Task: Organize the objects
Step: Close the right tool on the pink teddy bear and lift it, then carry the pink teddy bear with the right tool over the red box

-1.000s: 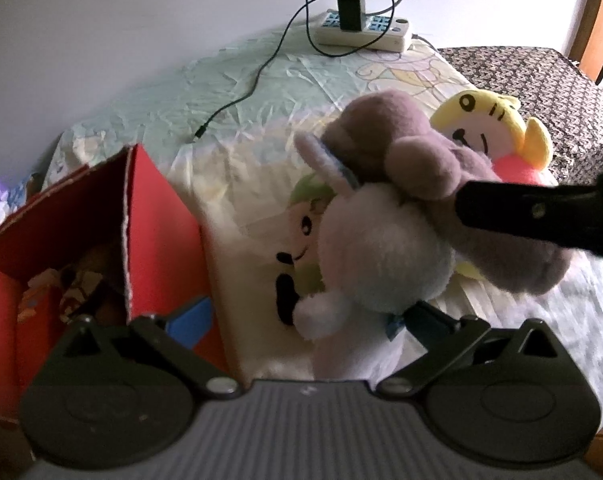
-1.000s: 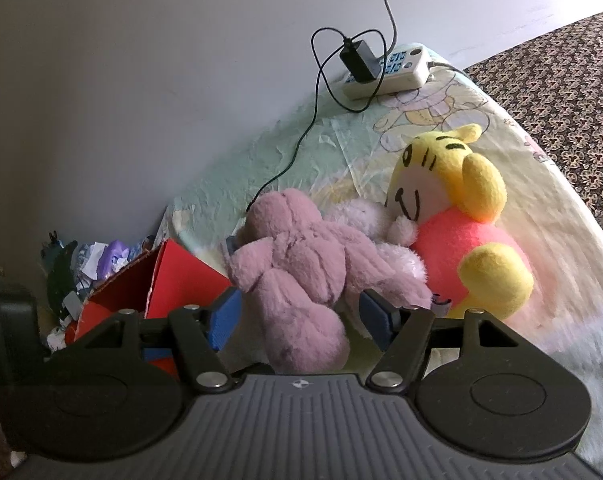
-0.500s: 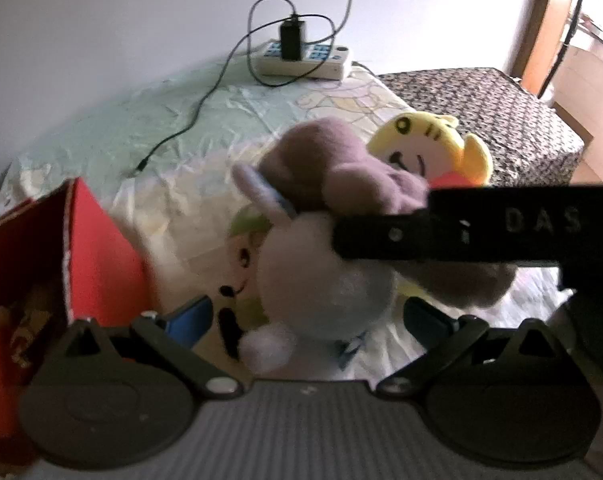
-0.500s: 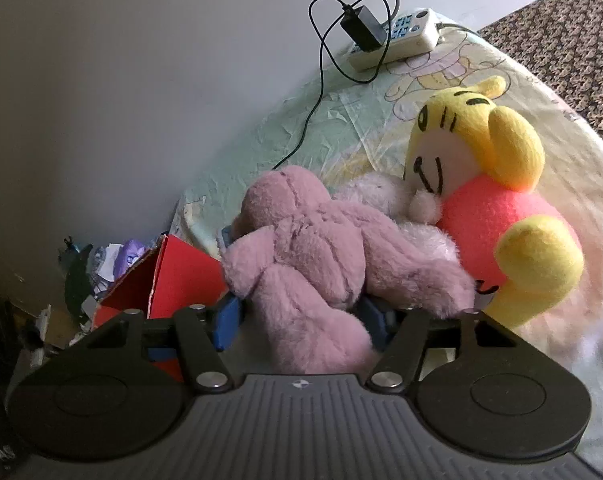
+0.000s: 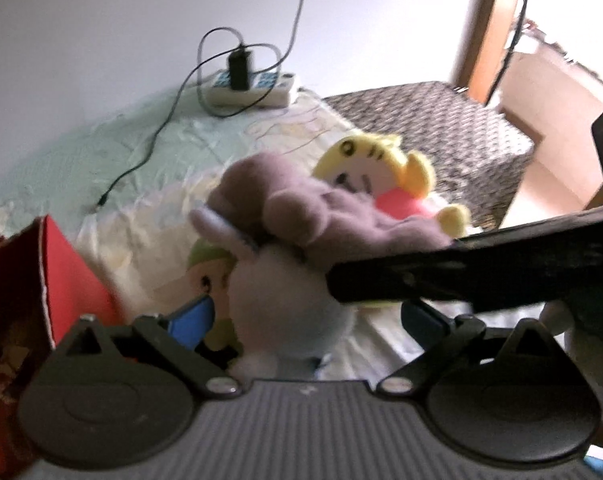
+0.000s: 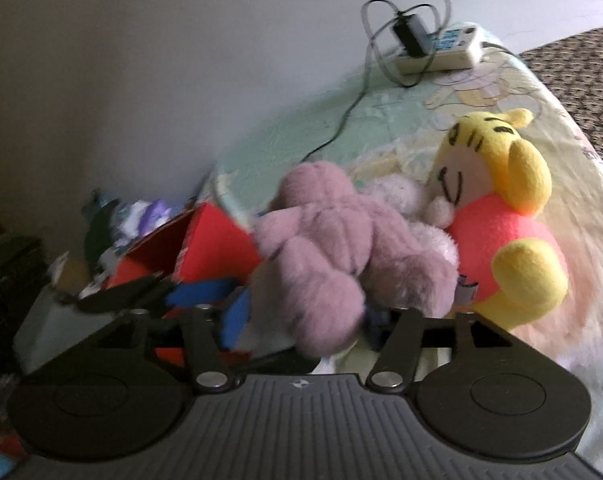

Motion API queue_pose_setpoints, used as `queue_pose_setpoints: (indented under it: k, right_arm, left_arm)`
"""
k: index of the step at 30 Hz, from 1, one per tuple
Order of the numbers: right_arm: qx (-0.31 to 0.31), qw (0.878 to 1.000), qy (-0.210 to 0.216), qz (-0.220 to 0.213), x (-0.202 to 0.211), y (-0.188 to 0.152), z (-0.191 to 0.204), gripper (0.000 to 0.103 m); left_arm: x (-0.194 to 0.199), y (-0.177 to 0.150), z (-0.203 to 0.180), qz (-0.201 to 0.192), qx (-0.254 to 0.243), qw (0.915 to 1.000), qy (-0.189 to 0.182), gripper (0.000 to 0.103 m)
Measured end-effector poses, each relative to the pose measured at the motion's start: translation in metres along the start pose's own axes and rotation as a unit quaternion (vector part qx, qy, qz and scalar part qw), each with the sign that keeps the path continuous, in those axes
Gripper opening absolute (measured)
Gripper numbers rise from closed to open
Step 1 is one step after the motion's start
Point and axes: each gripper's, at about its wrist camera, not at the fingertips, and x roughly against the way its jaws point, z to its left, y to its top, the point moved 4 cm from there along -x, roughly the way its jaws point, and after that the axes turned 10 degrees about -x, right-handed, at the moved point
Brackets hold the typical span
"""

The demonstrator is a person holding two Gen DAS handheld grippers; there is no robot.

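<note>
Closing my right gripper (image 6: 301, 316) jaws around the mauve plush (image 6: 325, 248) atop the white plush (image 5: 285, 304) on the bed, left gripper (image 5: 305, 316) jaws wide and empty; three toys remain outside the red box (image 6: 205, 248), I judge.

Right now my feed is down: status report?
Right gripper shut on mauve plush. Left gripper open, around white plush. Red box left, nothing between.

**Count of things on the bed**

Three plush toys: one mauve (image 6: 325, 240), one white (image 5: 285, 304), one yellow and pink (image 6: 501, 216). One red box (image 6: 213, 248) at the left. One white power strip (image 6: 441, 50) far off, with one black charger (image 6: 409, 34) plugged in. Two sets of tongs: left (image 5: 305, 316), right (image 6: 301, 316).
</note>
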Motion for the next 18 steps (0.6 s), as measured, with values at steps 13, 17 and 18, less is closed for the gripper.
queue_pose_setpoints:
  k: [13,17,18]
  right_arm:
    - [-0.119,0.985,0.038,-0.118,0.013,0.05,-0.038,0.061]
    - [-0.123,0.989,0.027,-0.081,-0.017,0.046,-0.044,0.056]
    - [-0.12,0.99,0.029,-0.066,-0.021,0.044,-0.042,0.055]
  left_arm:
    - [0.004,0.018,-0.003,-0.045,0.035,0.9951,-0.081,0.099]
    - [-0.003,0.02,0.001,-0.043,0.043,0.9949,-0.081,0.099]
    - [-0.005,0.021,0.003,-0.043,0.048,0.9946,-0.082,0.1]
